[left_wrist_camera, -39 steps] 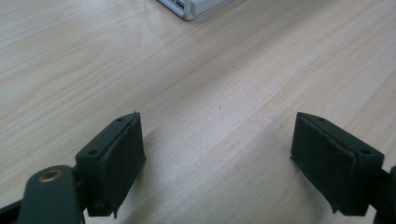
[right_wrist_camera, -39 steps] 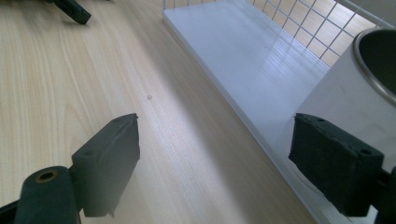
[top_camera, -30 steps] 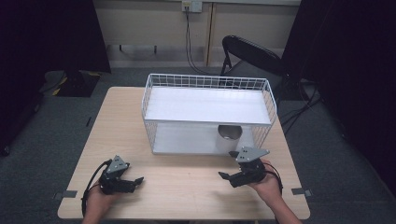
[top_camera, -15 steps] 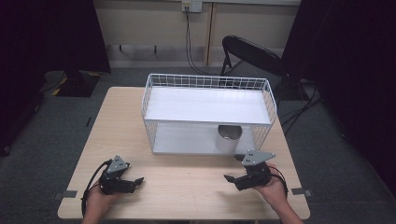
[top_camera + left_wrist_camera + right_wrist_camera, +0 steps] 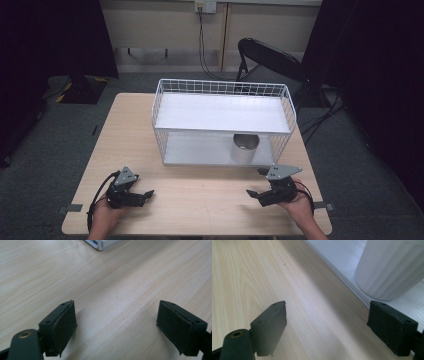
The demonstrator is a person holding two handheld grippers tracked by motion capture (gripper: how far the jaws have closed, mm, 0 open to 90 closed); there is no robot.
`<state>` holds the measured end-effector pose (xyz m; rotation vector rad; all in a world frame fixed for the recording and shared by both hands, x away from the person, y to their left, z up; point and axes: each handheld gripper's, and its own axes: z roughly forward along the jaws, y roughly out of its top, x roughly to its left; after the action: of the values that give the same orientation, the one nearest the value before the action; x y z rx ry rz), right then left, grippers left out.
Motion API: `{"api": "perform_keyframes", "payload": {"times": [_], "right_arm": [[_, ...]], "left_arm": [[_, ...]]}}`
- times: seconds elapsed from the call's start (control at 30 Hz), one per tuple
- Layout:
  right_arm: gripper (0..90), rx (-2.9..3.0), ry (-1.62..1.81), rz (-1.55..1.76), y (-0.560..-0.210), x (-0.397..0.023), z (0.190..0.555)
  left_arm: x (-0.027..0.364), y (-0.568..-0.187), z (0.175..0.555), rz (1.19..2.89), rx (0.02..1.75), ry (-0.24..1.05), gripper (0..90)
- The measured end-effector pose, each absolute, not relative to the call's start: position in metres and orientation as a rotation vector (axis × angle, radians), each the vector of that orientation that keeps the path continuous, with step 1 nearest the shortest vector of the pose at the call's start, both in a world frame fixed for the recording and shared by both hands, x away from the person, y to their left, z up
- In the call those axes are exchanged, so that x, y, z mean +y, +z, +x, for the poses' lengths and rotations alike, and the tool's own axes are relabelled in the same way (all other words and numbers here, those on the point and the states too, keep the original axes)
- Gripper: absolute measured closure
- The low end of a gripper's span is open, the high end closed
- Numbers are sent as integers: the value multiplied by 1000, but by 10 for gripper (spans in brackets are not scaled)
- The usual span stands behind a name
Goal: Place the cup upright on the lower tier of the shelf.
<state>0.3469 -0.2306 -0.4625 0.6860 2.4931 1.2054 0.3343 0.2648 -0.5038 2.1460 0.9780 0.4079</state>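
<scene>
The right gripper (image 5: 255,193), jaws spread, is sitting lower right, farther from the cup (image 5: 245,148) than before. The left gripper (image 5: 146,196) is resting spread at lower left, unchanged. The rack's (image 5: 222,86) wires are partly hiding the cup.

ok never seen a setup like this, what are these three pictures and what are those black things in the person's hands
A person sits at a wooden table and holds a hand-held tool with two black jaws in each hand: the left gripper and the right gripper. One picture comes from a camera above, looking down on the table. The other two come from small cameras riding on each gripper, looking out between its jaws. Both grippers are open and hold nothing. On the table stands a white wire rack with two shelves. A ribbed white cup stands on the lower shelf, close in front of the right gripper, as the right gripper view also shows.
</scene>
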Motion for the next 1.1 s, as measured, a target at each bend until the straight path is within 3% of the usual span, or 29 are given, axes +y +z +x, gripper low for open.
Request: {"api": "perform_keyframes", "payload": {"times": [1.1], "right_arm": [[149, 2465, 1186, 804, -481, -280, 338]], "left_arm": [[265, -504, 334, 2146, 978, 408, 155]]}}
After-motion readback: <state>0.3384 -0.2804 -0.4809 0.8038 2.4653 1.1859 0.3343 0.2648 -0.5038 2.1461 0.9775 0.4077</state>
